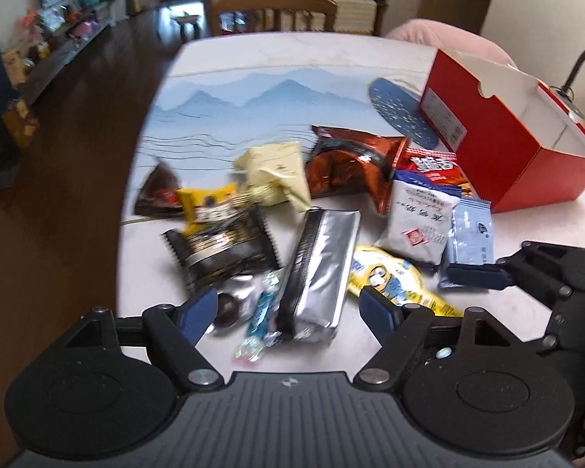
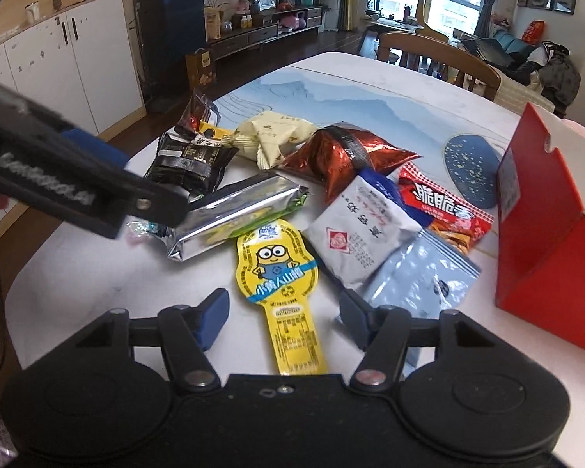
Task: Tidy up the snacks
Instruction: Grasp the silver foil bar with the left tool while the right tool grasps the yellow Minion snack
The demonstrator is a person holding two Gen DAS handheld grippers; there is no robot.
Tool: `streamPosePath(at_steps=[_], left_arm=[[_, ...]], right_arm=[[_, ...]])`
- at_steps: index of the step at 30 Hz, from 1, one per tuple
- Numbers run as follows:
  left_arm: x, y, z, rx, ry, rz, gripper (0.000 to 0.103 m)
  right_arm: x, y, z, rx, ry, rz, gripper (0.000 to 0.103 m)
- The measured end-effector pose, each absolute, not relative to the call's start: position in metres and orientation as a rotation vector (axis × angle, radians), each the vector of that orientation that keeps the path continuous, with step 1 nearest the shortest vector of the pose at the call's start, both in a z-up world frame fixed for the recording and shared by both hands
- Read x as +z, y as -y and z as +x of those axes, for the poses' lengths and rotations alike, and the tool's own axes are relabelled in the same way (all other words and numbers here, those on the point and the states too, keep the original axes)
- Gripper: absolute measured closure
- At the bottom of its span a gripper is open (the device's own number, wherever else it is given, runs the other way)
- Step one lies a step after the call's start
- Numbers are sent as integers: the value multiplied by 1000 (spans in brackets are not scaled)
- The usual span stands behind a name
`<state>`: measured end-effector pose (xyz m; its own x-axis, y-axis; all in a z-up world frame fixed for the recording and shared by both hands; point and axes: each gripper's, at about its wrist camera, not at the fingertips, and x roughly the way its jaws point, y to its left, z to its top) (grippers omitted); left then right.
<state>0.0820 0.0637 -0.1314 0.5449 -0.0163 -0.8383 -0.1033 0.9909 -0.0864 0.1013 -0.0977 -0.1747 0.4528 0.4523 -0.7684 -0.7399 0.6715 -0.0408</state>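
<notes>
Nearest, right tongs (image 2: pixel 280 318) part-open, gripping nothing, straddling the stem of the yellow pouch (image 2: pixel 279 273) flat on the bench (image 2: pixel 97 273). Thin, light, limp by the look; likely slick, best pinched across the narrow stem. Left tongs (image 1: pixel 288 312) wide apart and empty over the silver foil pack (image 1: pixel 319 269): stiffer, blocky, probably slippery, so squeezed across its short sides. Beyond, grey-blue sachet (image 2: pixel 421 277), white packet (image 2: pixel 360 234), puffy red-brown bag (image 2: pixel 347 160), crushable. Farthest, red box (image 1: pixel 526 148) open at the right.
</notes>
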Motion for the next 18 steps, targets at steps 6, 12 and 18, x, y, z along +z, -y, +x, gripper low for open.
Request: streamPosePath(at_steps=[6,12,18], left_arm=[[-144,-57,111,-15,-1052,-111,29],[-158,-61,131,-21,-1113,-116,37],[-162,-56,140,-46,-1134,-111,38]], right_arm=[[-182,91,108,766,-818,-409,44],[-188,86,112,775,-829,-412,46],[-189,83,113,786,-820,-410,46]])
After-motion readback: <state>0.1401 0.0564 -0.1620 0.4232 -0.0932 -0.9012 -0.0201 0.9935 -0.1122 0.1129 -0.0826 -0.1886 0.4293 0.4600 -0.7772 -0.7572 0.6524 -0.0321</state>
